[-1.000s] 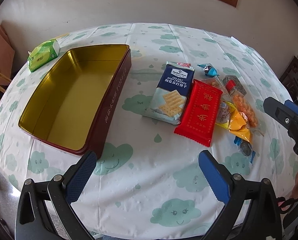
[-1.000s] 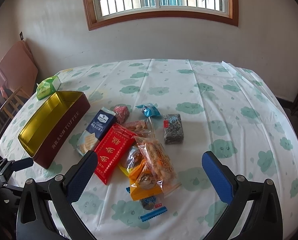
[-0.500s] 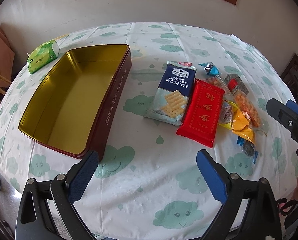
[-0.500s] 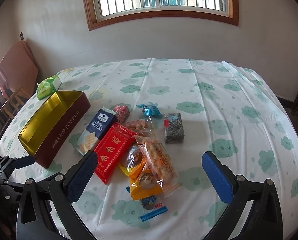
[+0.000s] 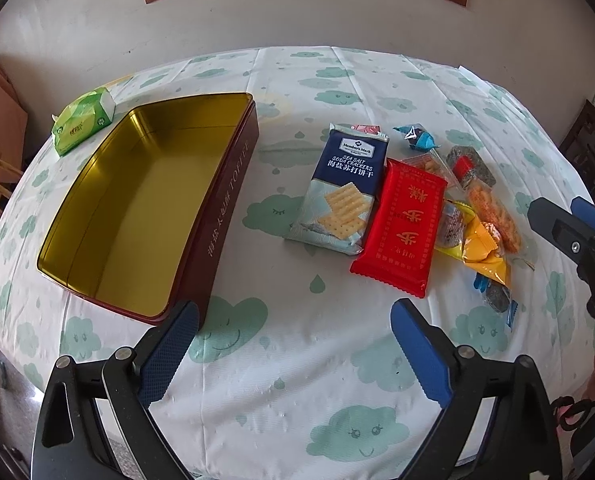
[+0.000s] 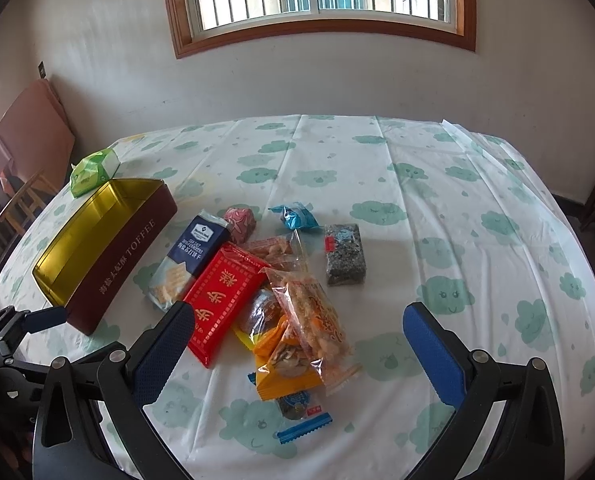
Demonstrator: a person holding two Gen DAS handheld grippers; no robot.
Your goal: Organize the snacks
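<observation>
An open maroon toffee tin (image 5: 217, 216) with a gold inside lies empty on the left of the table, also in the right wrist view (image 6: 113, 264). To its right lies a pile of snacks: a blue soda cracker pack (image 5: 343, 192), a red packet (image 5: 403, 226), an orange pouch (image 6: 281, 364), a clear bag of fried snacks (image 6: 317, 324), a blue candy (image 6: 297, 216) and a dark seed bar (image 6: 344, 254). My left gripper (image 5: 293, 350) is open, over the table's near edge by the tin's corner. My right gripper (image 6: 299, 348) is open above the pile's near end.
A green tissue pack (image 5: 83, 120) lies behind the tin. A pink wrapped sweet (image 6: 239, 222) sits behind the crackers. The cloud-print tablecloth (image 6: 457, 208) covers the round table. A wooden chair (image 6: 25, 200) stands at the left, dark furniture (image 5: 589, 144) at the right.
My left gripper has drifted slightly forward and left toward the tin. The right gripper and the snacks have not visibly moved.
</observation>
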